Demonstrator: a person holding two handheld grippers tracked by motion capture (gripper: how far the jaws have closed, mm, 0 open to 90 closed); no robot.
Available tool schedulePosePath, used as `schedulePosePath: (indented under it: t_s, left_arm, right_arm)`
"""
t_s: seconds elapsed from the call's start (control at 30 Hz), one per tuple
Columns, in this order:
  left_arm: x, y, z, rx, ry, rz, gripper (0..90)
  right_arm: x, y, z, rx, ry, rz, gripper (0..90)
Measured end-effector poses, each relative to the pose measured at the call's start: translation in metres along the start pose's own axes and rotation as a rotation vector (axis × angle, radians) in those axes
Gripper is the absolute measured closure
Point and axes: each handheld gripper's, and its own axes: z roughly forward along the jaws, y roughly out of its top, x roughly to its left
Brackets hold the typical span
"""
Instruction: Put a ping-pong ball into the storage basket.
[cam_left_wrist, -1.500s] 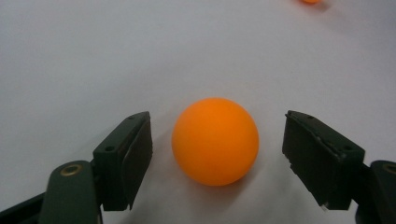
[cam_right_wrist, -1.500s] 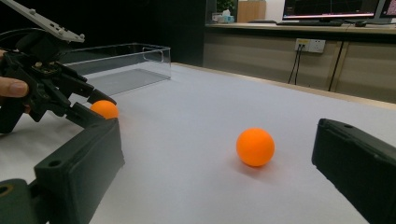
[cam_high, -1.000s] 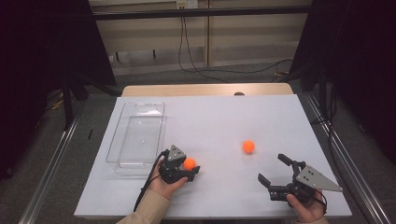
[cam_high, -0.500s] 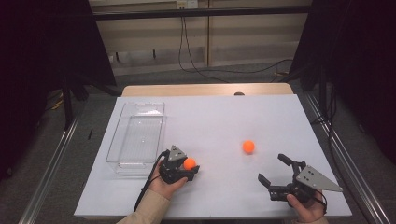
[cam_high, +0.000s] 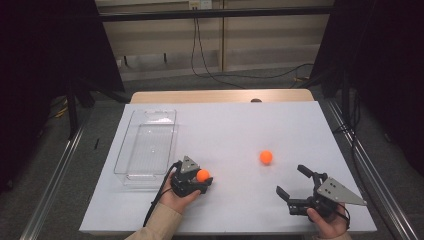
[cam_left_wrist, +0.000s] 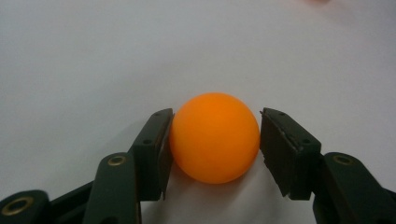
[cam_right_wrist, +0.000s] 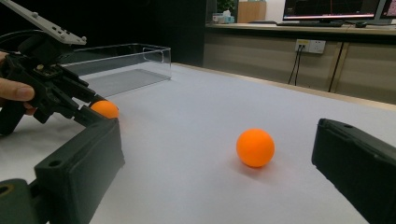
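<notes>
The left gripper (cam_left_wrist: 215, 154), jaws just closing, pinches an orange ball (cam_left_wrist: 215, 137) centred between its pads, the clear tray (cam_high: 147, 145) lying behind it.

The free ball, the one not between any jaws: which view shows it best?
The right gripper view: the free ball sits large and unobstructed on the table. The high view shows it small; the left gripper view shows the other ball.

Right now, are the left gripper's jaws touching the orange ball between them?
Touching. In the left gripper view the left gripper, jaws just closing, has both pads against the orange ball, no gap visible.
</notes>
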Motion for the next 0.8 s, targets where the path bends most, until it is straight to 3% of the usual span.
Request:
schedulePosePath:
  t_s: [0.8]
  left_arm:
    - [-0.0001,-0.0014,-0.0002,-0.004,-0.008,-0.005,50.7]
  right_arm:
    - [0.0001,0.0001,-0.0001,0.0,0.0,-0.001,1.5]
